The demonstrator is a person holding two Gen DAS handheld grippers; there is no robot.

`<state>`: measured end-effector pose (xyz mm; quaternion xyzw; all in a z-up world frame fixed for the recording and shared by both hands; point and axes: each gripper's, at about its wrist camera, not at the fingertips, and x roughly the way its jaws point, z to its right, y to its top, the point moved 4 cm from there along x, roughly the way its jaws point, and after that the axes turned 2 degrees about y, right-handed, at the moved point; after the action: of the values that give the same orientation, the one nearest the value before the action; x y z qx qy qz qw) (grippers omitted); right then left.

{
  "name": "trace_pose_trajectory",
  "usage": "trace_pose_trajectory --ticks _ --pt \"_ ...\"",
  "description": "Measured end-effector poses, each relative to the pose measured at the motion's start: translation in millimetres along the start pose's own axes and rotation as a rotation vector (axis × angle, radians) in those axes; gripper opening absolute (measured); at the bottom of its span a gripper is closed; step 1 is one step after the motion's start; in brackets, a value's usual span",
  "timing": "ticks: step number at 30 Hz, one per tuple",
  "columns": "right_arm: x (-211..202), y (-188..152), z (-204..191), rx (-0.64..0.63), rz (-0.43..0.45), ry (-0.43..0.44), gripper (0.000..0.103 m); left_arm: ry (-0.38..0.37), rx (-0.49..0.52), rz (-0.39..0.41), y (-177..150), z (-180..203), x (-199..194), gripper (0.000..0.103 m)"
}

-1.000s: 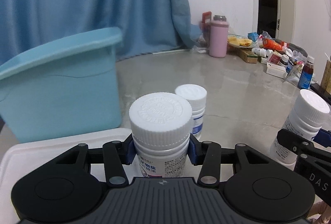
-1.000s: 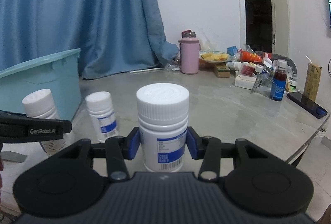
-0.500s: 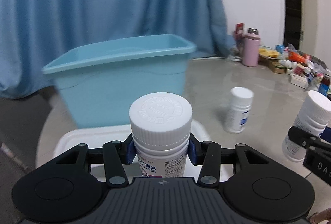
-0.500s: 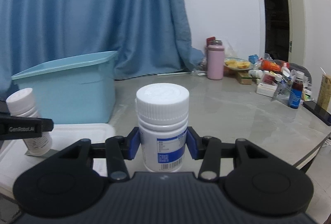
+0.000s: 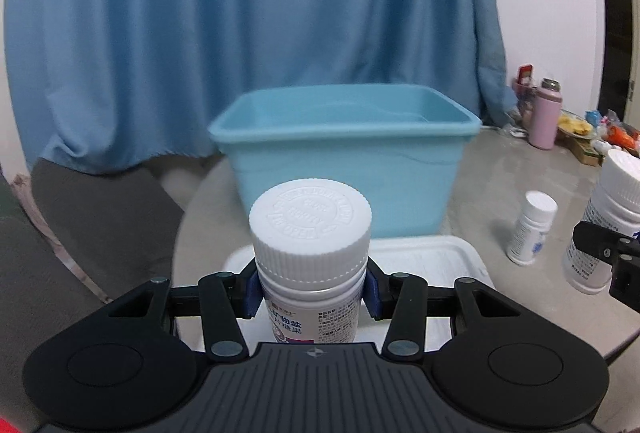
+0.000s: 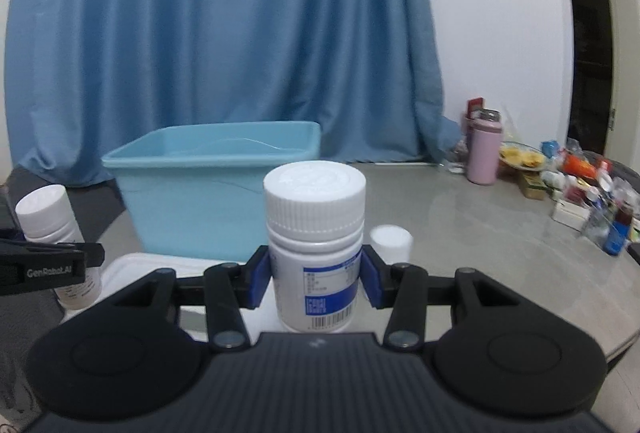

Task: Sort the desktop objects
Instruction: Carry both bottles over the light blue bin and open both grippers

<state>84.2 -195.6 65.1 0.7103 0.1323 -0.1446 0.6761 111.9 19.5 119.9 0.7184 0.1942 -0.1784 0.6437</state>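
1. Left gripper [image 5: 311,293]: both blue pads pressed against the sides of a white pill bottle with a purple-edged label [image 5: 310,257], just under its ribbed cap. The bottle stands upright between the jaws and is clamped firmly.
2. Right gripper [image 6: 315,275]: closed on a second white pill bottle with a blue label [image 6: 314,245], pads meeting the body below the cap. Bottle upright, barcode showing at the label's foot.
3. Each gripper shows in the other's view: the right one with its bottle at the right edge of the left view, the left one with its bottle at the left edge of the right view.
4. Light blue plastic bin [image 5: 346,157]: open-topped, on the table beyond both grippers, in front of a blue curtain [image 5: 248,25].
5. White lid [image 5: 432,265]: lies flat on the table just near of the bin, under the left gripper's bottle.
6. Small white bottle [image 5: 531,227]: stands free on the grey tabletop [image 6: 480,225], right of the lid; neither gripper touches it.
7. Far right of the table: pink flask [image 6: 484,147] beside a cluster of small items.
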Motion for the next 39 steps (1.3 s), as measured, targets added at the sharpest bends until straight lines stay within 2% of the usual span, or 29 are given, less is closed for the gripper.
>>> trace_pose_trajectory --ticks 6,12,22,31,39 --pt "7 39 -15 -0.014 0.012 0.029 0.047 0.008 -0.027 -0.001 41 -20 -2 0.048" --pt "25 79 -22 -0.034 0.046 0.049 0.047 0.011 -0.032 0.041 95 -30 6 0.048" --pt "92 131 -36 -0.051 0.069 0.095 0.047 0.056 -0.058 0.053 167 -40 65 0.048" --pt "172 141 -48 -0.064 0.003 0.141 0.047 0.087 -0.067 -0.031 200 -33 152 0.048" --pt "227 123 -50 -0.074 -0.109 0.146 0.047 0.104 -0.051 -0.134 202 -17 220 0.048"
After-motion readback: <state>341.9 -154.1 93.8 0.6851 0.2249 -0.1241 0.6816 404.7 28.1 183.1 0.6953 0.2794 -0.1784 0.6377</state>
